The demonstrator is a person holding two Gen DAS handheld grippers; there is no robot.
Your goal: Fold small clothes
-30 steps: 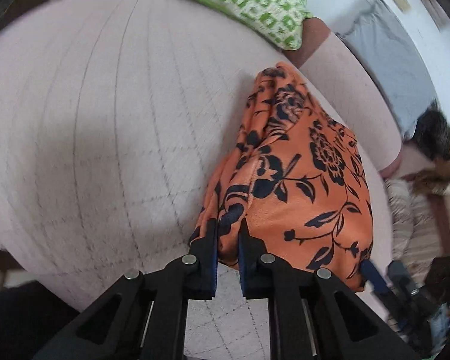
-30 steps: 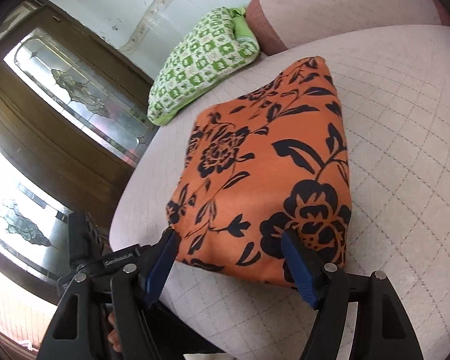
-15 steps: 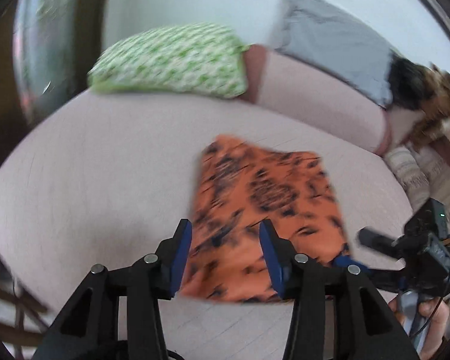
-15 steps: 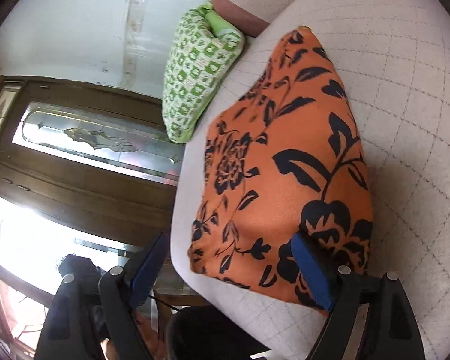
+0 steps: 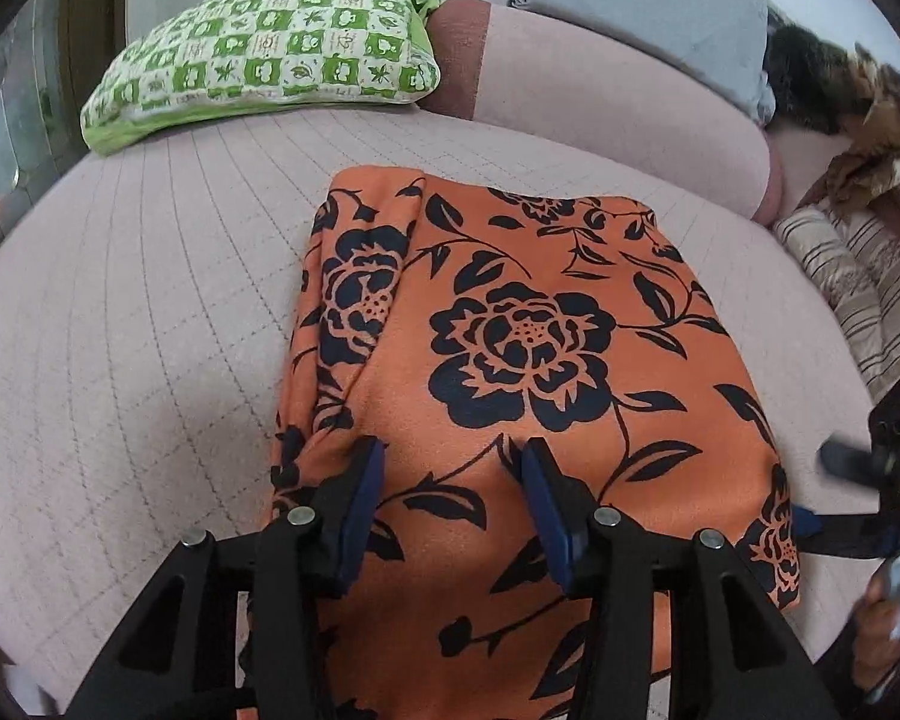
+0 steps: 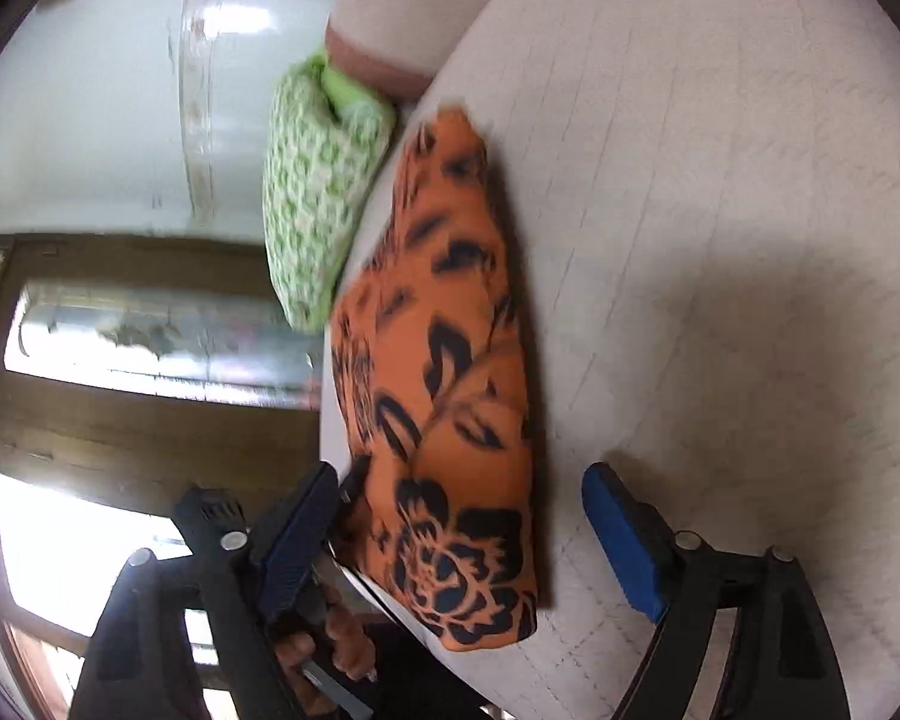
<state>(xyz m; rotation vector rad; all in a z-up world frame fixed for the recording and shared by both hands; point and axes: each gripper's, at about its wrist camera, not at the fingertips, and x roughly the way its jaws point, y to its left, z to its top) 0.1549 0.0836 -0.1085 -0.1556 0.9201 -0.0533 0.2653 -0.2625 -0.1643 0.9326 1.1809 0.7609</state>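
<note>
An orange cloth with a black flower print (image 5: 528,330) lies folded flat on the pink quilted sofa seat (image 5: 150,312). My left gripper (image 5: 450,480) hovers over the cloth's near edge, its blue pads (image 5: 360,492) apart, nothing pinched. The right gripper (image 5: 858,480) shows at the cloth's near right corner. In the right wrist view the picture is rolled. The cloth (image 6: 450,390) runs away from the right gripper (image 6: 462,534), whose jaws are closing. The cloth's near corner lies between the fingers (image 6: 624,540), and the pads do not press on it.
A green and white checked pillow (image 5: 270,54) lies at the seat's far left, against the backrest (image 5: 600,96). A grey cloth (image 5: 648,12) and a dark furry heap (image 5: 822,84) sit behind. A striped cushion (image 5: 852,276) is at the right. A wooden glazed door (image 6: 120,360) stands beyond the seat's edge.
My left gripper let go of the cloth's edge, opened and rolled level; the cloth now lies flat. The right gripper rolled and sank toward the near corner.
</note>
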